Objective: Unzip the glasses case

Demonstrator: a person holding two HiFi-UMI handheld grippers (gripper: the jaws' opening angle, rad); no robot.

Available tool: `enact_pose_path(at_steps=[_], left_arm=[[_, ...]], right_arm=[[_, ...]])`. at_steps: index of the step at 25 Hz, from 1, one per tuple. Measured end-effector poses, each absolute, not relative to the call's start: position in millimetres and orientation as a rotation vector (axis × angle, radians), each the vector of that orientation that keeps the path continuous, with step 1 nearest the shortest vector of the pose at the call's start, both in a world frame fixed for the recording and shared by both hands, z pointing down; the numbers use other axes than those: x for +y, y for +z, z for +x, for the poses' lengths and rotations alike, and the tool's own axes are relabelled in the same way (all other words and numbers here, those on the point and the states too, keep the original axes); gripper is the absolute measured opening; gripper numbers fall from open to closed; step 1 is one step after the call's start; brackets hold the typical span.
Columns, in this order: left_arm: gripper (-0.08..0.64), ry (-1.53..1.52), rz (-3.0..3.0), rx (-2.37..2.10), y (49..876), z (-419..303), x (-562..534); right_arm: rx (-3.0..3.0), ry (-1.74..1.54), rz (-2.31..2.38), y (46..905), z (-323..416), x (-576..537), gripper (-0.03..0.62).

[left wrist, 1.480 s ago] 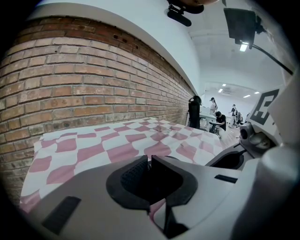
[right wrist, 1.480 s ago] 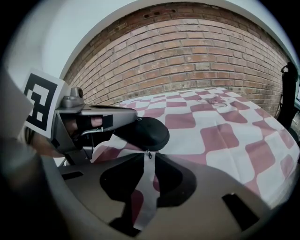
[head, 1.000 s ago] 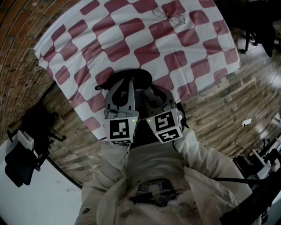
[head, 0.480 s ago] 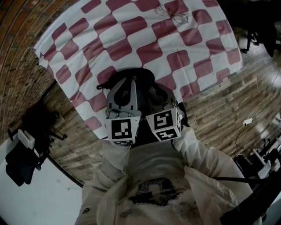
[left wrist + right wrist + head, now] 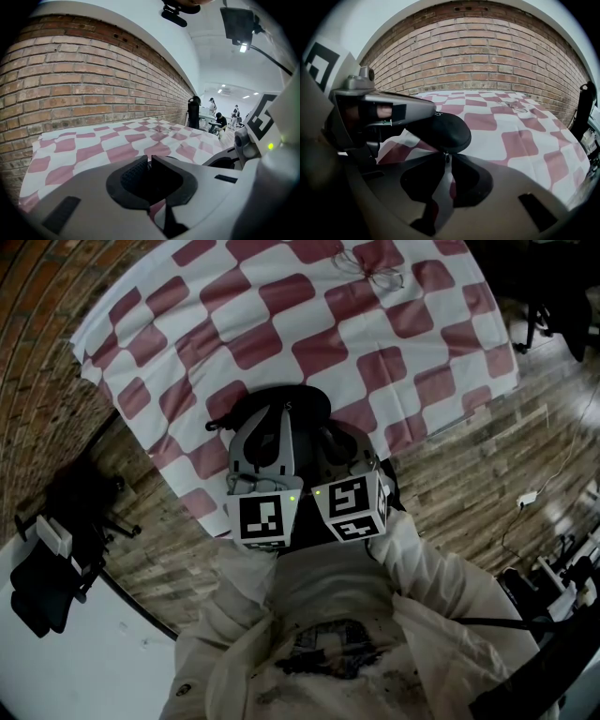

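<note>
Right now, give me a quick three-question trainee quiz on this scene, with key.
1. True or false: the glasses case lies on bare wood.
2. The jaws of the left gripper are: A wide apart, B together, C around a cup.
3. What hangs at the jaw tips of the right gripper?
Key: 1 false, it lies on the checked cloth. 2 B. 3 the zipper pull; the jaws have just been closing on it.

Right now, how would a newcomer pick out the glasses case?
Find the red-and-white checked tablecloth. At its near edge is the glasses case: a black, rounded shell with a small zipper pull, unlike the thin wire eyeglasses at the far side.
</note>
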State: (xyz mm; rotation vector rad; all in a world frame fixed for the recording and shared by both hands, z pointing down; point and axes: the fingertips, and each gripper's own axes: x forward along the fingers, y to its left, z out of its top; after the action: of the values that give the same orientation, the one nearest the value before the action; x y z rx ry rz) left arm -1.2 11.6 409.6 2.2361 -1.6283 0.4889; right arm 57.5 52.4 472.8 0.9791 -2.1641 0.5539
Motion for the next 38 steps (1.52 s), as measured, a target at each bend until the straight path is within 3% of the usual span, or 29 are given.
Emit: enact_pose_path(at_steps=[3, 13, 38], left_arm=[[0.015, 0.484, 2.239, -1.629, 409.0, -1.0, 11.3], [0.015, 0.496, 2.24, -1.623, 410.2, -1.6, 11.7], [0.012, 0.509, 2.212, -1.621, 411.6, -5.5, 10.2]], right_arm=[[-2.162, 0.536, 0.982, 472.5, 55.5, 54.1, 0.031], [-2.148, 0.515, 0.98, 472.9, 56.5, 53.9, 0.015], [-2.113, 0.515, 0.94, 473.1, 66.6, 53.3, 0.012]])
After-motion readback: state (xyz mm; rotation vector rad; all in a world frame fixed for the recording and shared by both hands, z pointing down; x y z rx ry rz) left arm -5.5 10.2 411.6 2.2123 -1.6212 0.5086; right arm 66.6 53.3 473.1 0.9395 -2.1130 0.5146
